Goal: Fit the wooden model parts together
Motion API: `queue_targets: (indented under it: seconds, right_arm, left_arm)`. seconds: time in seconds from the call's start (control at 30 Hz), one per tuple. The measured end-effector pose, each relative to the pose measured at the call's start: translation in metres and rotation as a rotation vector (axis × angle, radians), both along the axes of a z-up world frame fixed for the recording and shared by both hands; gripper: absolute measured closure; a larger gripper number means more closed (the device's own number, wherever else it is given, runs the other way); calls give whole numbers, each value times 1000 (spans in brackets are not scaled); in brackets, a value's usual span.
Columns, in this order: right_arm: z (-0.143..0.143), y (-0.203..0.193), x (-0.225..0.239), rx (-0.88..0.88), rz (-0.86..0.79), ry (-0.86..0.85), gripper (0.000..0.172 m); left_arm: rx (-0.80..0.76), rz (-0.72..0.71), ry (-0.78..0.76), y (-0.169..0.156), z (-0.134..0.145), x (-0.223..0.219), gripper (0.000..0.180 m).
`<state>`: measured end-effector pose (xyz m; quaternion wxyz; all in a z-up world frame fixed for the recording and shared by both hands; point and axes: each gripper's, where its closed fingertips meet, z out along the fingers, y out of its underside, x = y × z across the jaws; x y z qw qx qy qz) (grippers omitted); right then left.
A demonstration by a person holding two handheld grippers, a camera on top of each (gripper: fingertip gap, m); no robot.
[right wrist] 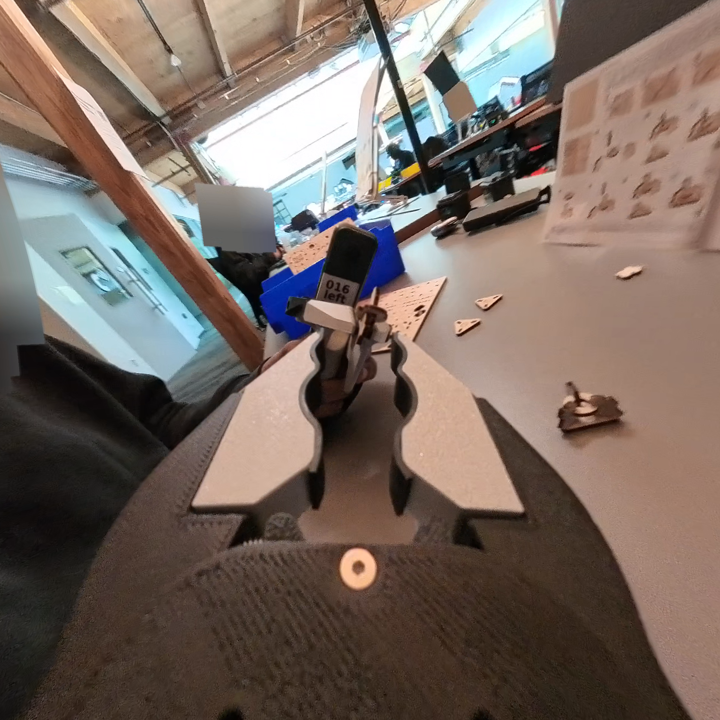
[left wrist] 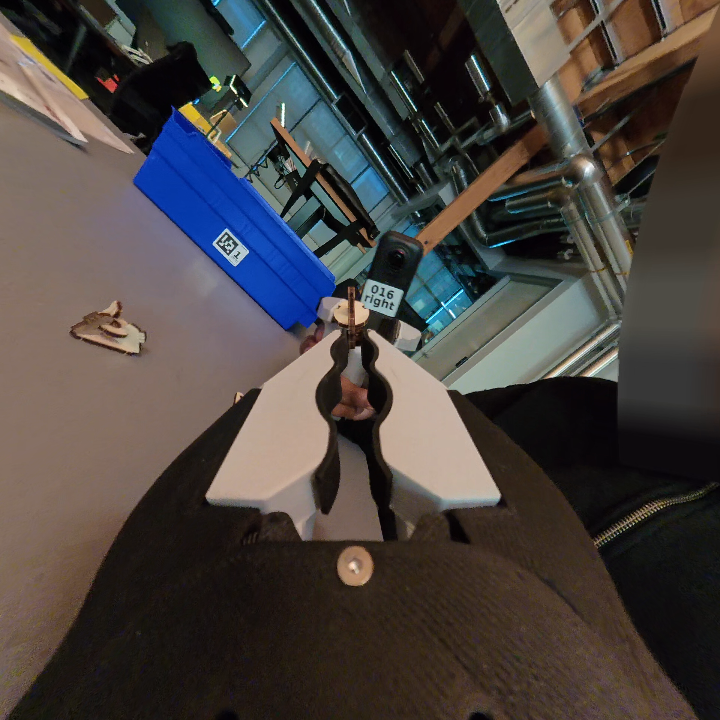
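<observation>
My left gripper is shut on a thin dark wooden pin that passes through a small round wooden disc. It holds the piece up above the grey table. In the right wrist view the left gripper faces me with the pin and disc at its tips. My right gripper is open, its fingers apart just short of the piece and not touching it. Its white fingers show behind the disc in the left wrist view.
A blue bin stands on the table and also shows in the right wrist view. A flat wooden assembly lies to the right, seen too in the left wrist view. A perforated wooden sheet, two triangular pieces and a printed sheet lie beyond. The grippers are tip to tip, or close to it.
</observation>
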<state>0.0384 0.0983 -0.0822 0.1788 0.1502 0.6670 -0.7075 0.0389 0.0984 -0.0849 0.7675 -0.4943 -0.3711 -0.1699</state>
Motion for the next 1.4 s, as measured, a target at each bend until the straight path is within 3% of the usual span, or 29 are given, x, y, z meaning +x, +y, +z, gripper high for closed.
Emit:
queue_targets:
  seconds: [0.1,0.2,0.57,0.67,0.73,0.9,1.4]
  right_arm:
    - [-3,-1,2,4,27,-32,148]
    - [-2,1,0,-14,25,-52,168]
    - [1,9,-7,-39,32,-91,172]
    - [0,11,-12,-6,-32,8,172]
    - [-14,10,-16,112,-102,133,172]
    - [-25,5,-15,245,-181,341,171]
    - [-43,3,-19,360,-188,341,171]
  left_arm:
    - [-33,-16,28,7,0,4,178]
    - [-55,-17,38,10,-1,5,178]
    - [-58,72,20,-4,-2,-4,180]
    - [-261,220,63,-13,-14,-14,180]
    - [-455,320,121,-16,-23,-18,180]
    - [-801,381,211,-7,-42,-19,180]
    - [-1068,431,292,-5,-55,-19,180]
